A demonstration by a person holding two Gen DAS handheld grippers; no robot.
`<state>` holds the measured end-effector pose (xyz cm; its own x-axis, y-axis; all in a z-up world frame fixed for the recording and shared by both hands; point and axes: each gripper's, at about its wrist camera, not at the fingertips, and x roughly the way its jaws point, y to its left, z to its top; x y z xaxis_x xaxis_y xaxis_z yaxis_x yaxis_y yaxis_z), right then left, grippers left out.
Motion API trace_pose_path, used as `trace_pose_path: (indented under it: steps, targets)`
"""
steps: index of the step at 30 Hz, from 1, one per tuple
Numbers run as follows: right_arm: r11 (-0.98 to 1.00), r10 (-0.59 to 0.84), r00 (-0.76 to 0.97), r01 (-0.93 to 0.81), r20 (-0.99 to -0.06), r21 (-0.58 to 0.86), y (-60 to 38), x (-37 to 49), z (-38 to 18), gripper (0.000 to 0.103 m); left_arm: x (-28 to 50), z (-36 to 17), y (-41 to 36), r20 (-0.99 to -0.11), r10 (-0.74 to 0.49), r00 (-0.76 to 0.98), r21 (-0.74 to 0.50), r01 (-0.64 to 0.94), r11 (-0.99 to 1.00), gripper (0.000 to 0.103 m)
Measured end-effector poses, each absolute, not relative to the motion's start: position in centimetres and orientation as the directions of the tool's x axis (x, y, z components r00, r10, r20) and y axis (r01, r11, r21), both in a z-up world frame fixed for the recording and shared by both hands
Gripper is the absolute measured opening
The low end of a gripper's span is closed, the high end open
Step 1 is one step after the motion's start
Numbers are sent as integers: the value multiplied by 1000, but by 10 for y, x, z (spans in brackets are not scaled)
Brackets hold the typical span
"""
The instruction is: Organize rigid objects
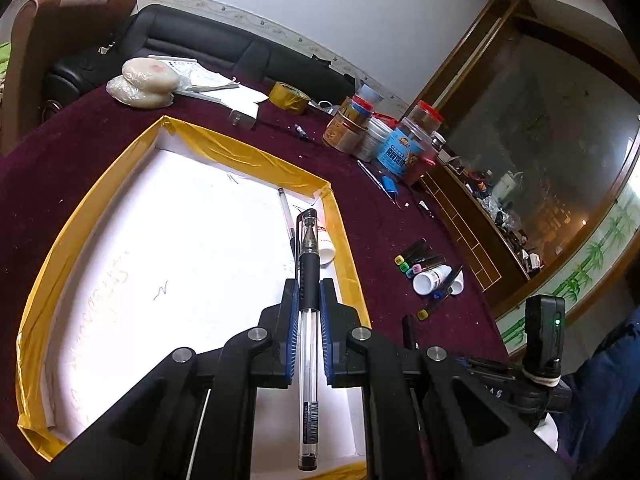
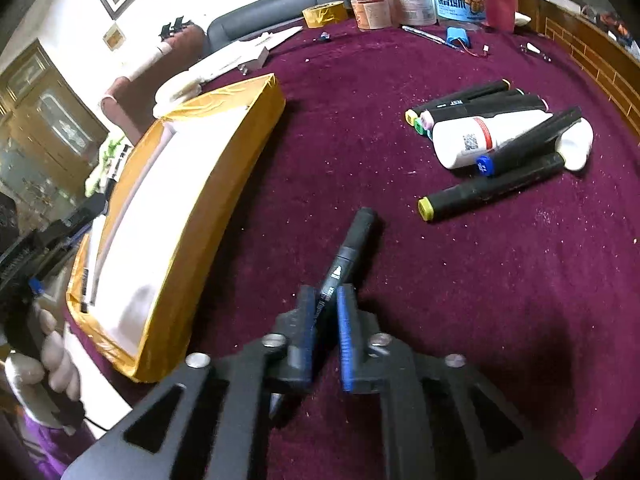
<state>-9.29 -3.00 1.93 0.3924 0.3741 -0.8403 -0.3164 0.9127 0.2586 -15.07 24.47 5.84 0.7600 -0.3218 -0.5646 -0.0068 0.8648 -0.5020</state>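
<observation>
My left gripper (image 1: 308, 286) is shut on a clear gel pen with a black grip (image 1: 308, 280) and holds it over the right side of the white tray with yellow tape rim (image 1: 256, 158). Another pen (image 1: 286, 212) and a small white bottle (image 1: 325, 245) lie in the tray's far right corner. My right gripper (image 2: 325, 292) is shut on a black marker (image 2: 352, 248) above the maroon tablecloth, to the right of the tray (image 2: 224, 168). A pile of black markers (image 2: 496, 152) and white bottles (image 2: 472, 140) lies further right; the pile also shows in the left wrist view (image 1: 428, 270).
Jars and cans (image 1: 380, 136) stand at the table's far edge, with a yellow tape roll (image 1: 288, 98), papers (image 1: 224, 88), a white adapter (image 1: 243, 118) and a bagged white item (image 1: 144, 82). A blue object (image 2: 458, 38) and a pen (image 2: 424, 34) lie near the jars.
</observation>
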Motion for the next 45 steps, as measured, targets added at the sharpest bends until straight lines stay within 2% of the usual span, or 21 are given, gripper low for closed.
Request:
trace_pose_path:
  steps: [2, 8, 10, 17, 22, 27, 31, 34, 36, 37, 40, 42, 45]
  targets:
    - [913, 375, 389, -311, -842, 263, -27, -94, 17, 21, -150, 58, 245, -567, -321, 759, -500, -8, 866, 8]
    - [924, 282, 439, -365, -853, 118, -5, -99, 11, 19, -148, 57, 245, -578, -318, 752, -491, -9, 871, 8]
    - [915, 316, 423, -371, -849, 156, -7, -97, 12, 13, -147, 57, 247, -581, -313, 751, -489, -15, 872, 8]
    - [824, 549, 412, -413, -727, 388, -28, -81, 66, 13, -126, 72, 261, -599, -297, 744, -468, -24, 883, 8]
    - [737, 656, 329, -472, -679, 483, 9, -54, 91, 13, -85, 71, 273, -628, -287, 724, -452, -39, 891, 8]
    - [747, 627, 263, -468, -733, 472, 76, -18, 73, 13, -31, 41, 288, -673, -326, 664, -513, -102, 852, 7]
    - [801, 532, 280, -472, -799, 368, 123, 9, 52, 13, -15, 23, 293, -710, -288, 643, -503, -176, 846, 7]
    - [832, 482, 286, -447, -828, 329, 140, 26, 36, 13, -22, 22, 299, -702, -290, 651, -528, -202, 825, 17]
    - [843, 476, 289, -419, -831, 337, 137, 31, 33, 14, -32, 30, 300, -697, -266, 666, -511, -201, 836, 30]
    - [838, 486, 286, -420, -826, 348, 136, 32, 34, 14, -37, 33, 301, -699, -251, 670, -498, -203, 843, 31]
    - [838, 487, 354, -446, -799, 314, 121, 18, 52, 23, -56, 47, 296, -705, -185, 685, -434, -209, 877, 36]
    - [848, 473, 425, -458, -772, 267, 106, 6, 69, 26, -65, 57, 289, -709, -138, 692, -384, -215, 898, 51]
    - [879, 435, 573, -438, -695, 190, 73, -16, 95, 33, -81, 73, 274, -690, -76, 720, -321, -211, 923, 57]
